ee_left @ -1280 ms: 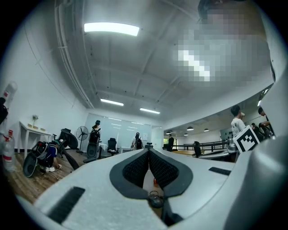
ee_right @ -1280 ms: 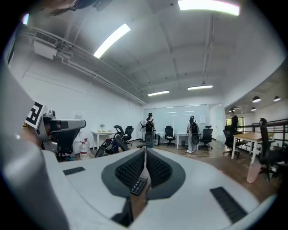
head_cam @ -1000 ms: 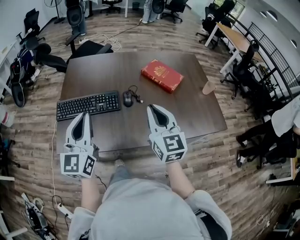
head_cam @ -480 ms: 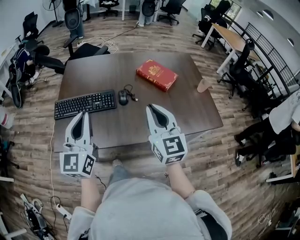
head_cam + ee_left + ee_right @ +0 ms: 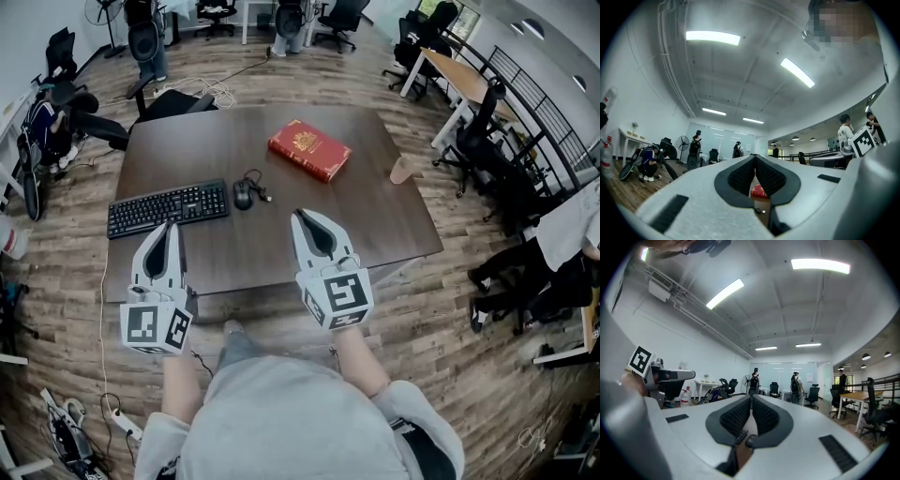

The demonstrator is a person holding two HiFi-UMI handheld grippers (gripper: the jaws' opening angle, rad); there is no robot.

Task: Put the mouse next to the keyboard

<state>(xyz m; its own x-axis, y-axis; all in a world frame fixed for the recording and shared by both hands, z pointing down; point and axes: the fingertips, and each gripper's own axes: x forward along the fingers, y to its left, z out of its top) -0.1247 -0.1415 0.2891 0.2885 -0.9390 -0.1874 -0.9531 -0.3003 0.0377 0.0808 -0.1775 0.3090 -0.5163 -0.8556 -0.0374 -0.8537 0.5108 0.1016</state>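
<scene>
A black mouse (image 5: 243, 194) lies on the dark wooden table (image 5: 375, 220), right beside the right end of a black keyboard (image 5: 168, 208); its coiled cable sits just to its right. My left gripper (image 5: 169, 231) hovers over the table's near left, its tips just short of the keyboard, jaws shut and empty. My right gripper (image 5: 300, 217) hovers over the near middle, shut and empty, a short way this side of the mouse. In the right gripper view the keyboard (image 5: 741, 436) and mouse (image 5: 750, 440) peek through the gap below the closed pads. The left gripper view shows the tips meeting.
A red book (image 5: 309, 149) lies at the table's far right; it also shows as the red book (image 5: 759, 191) in the left gripper view. A tan object (image 5: 402, 171) sits off the right edge. Office chairs (image 5: 178, 96) and other desks (image 5: 469, 75) surround the table, with people standing far off.
The view has shifted slightly, so the table and its objects slid a little up and left in the picture. Both grippers stay shut and in place.
</scene>
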